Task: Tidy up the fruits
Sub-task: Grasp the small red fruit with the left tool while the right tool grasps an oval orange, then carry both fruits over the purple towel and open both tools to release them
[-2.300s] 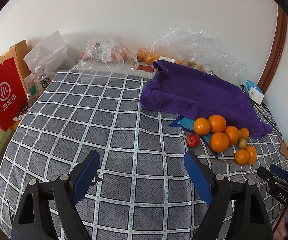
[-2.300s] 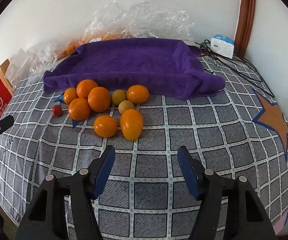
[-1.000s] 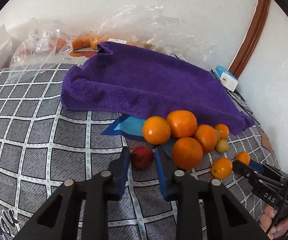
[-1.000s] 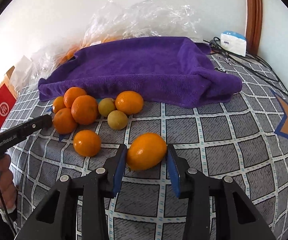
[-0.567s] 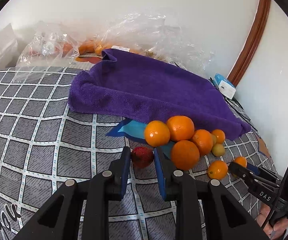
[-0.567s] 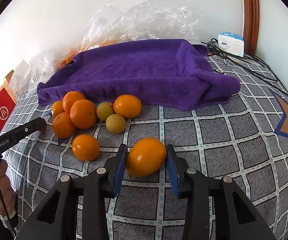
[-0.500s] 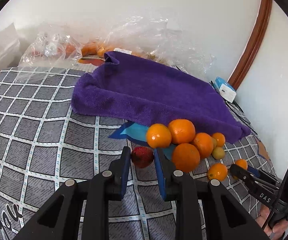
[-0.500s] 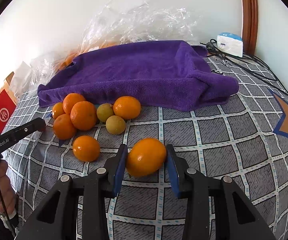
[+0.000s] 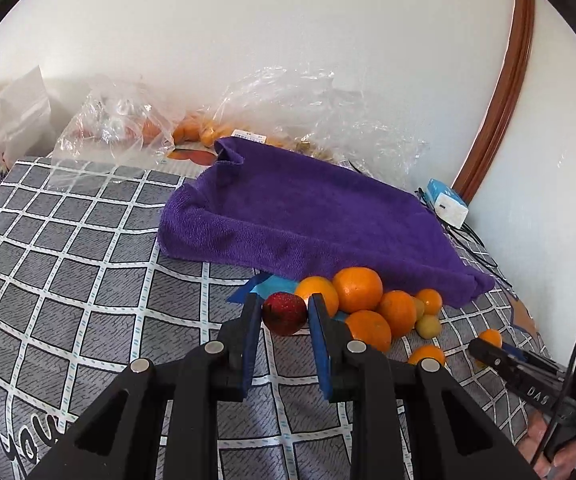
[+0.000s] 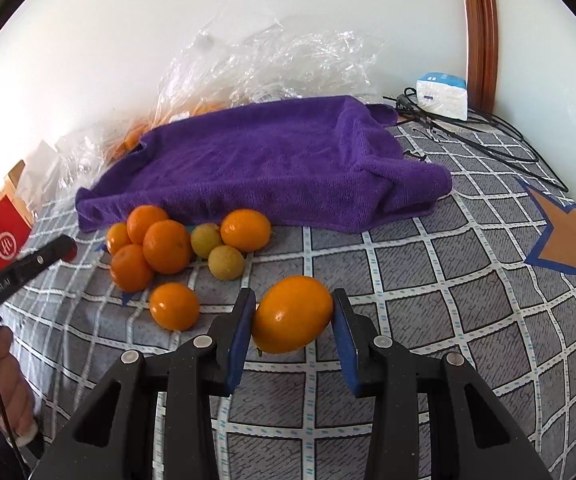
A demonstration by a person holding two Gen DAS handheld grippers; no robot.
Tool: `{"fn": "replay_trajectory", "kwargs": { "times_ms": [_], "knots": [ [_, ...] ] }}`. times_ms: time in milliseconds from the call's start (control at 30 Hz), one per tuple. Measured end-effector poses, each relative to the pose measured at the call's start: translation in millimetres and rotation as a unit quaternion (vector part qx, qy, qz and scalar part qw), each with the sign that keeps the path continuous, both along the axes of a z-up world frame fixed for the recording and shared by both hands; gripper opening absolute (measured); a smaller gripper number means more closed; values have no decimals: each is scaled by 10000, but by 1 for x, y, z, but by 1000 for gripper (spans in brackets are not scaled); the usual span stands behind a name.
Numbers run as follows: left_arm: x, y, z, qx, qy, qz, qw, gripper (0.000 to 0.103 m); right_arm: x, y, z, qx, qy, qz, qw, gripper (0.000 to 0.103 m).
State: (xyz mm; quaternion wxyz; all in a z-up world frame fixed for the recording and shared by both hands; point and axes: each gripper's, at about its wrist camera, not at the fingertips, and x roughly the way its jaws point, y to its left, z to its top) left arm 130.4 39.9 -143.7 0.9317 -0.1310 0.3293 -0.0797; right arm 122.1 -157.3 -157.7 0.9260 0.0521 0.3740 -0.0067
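Observation:
My left gripper [image 9: 283,312] is shut on a small red fruit [image 9: 284,313], held just above the checked cloth in front of the orange pile [image 9: 358,290]. In the right wrist view my right gripper [image 10: 292,314] is shut on a large oval orange [image 10: 292,314], lifted slightly off the cloth. Left of it lie several oranges [image 10: 166,246] and two yellow-green fruits [image 10: 226,262], with one orange [image 10: 174,306] apart at the front. A purple towel [image 10: 271,160] lies spread behind the fruit. The left gripper's tip [image 10: 61,250] shows at the left edge there.
A grey checked cloth [image 9: 67,248] covers the surface. Clear plastic bags [image 9: 115,128] with more fruit lie along the wall. A white and blue box [image 10: 442,96] with black cables sits at the back right. A red paper bag [image 10: 1,240] stands at the far left.
Both grippers closed on their fruits a second ago and kept hold. The left one has lifted the red fruit slightly off the cloth. The right one with the oval orange has hardly moved.

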Motion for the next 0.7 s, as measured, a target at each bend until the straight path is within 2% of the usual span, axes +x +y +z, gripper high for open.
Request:
{"fn": "replay_trajectory", "kwargs": {
  "times_ms": [267,433,533,700],
  "knots": [
    [0,9,29,17,-130,36,9999,23,7,5,40,-164,-276,34,9995,38],
    [18,18,61,52,-92,252,9996,23,25,6,68,-283,-426,79,9987,38],
    [31,26,80,-62,-180,258,9995,23,40,6,84,-299,-486,67,9983,38],
    [56,32,104,40,-246,457,9986,23,67,6,107,-260,-648,113,9975,38]
  ]
}}
